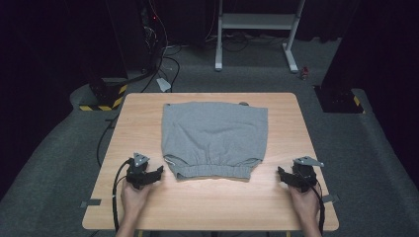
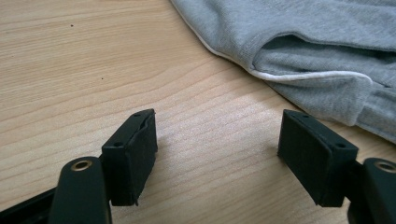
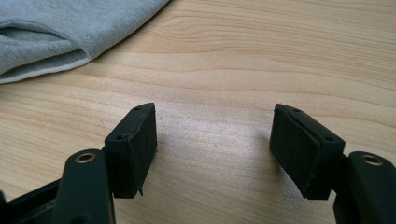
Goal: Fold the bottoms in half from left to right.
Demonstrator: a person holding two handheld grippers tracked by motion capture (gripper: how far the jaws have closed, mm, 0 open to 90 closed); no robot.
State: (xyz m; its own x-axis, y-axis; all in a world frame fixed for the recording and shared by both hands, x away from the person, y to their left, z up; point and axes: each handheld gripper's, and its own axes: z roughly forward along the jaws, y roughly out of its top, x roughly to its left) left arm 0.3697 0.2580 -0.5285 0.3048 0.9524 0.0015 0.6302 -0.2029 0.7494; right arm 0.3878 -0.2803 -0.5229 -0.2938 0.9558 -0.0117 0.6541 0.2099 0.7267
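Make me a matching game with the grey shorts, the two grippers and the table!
Things:
1. grey shorts
2. left gripper
3. right gripper
4. wooden table

Places or states:
A. open, beside the shorts' right near corner, touching nothing
B. light wood, bearing everything else
C. lying flat in the middle, waistband toward the person
D. open, beside the shorts' left near corner, fingers apart over bare wood

Pairs: 1-C, 2-D, 3-A, 4-B
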